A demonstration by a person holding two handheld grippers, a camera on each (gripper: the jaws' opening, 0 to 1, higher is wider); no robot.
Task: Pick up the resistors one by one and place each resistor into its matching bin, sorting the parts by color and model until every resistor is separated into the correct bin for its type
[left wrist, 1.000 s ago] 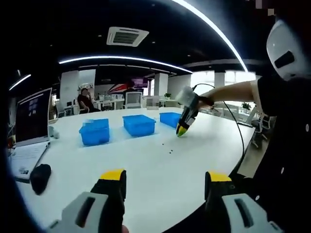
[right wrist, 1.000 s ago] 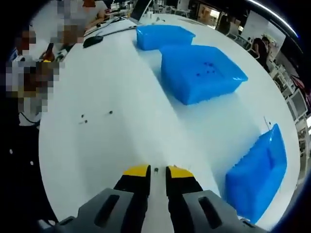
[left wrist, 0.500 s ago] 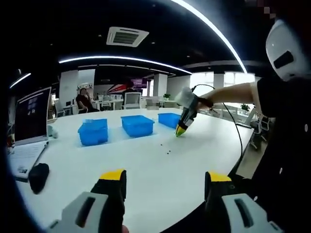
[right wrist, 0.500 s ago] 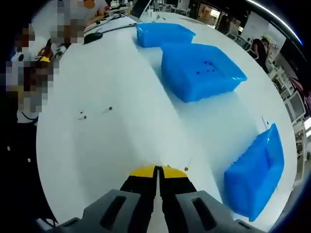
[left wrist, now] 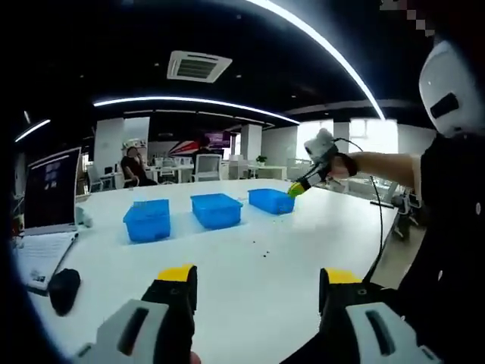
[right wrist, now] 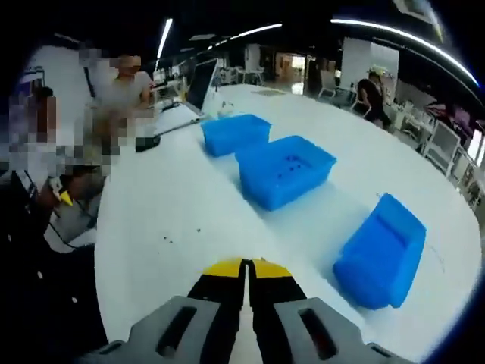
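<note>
Three blue bins stand in a row on the white table (left wrist: 227,265): left bin (left wrist: 147,220), middle bin (left wrist: 216,210), right bin (left wrist: 271,200). A few tiny loose resistors (left wrist: 265,252) lie in front of them. My left gripper (left wrist: 259,277) stands open and empty, low over the table's near edge. My right gripper (left wrist: 301,184) is held up in the air beside the right bin. In the right gripper view its jaws (right wrist: 244,265) are pressed together, and the resistor they shut on is too small to see. Below them lie the near bin (right wrist: 381,243), middle bin (right wrist: 286,171) with dark parts inside, and far bin (right wrist: 235,133).
A laptop (left wrist: 49,189) and a black mouse (left wrist: 64,287) sit at the table's left end. Loose resistors (right wrist: 170,239) dot the table left of the right gripper. A person's sleeve (left wrist: 447,227) fills the right side. Office desks and seated people lie beyond.
The right gripper shut on a small resistor on the table, then rose well above the table toward the bins. The left gripper has stayed open and barely moved.
</note>
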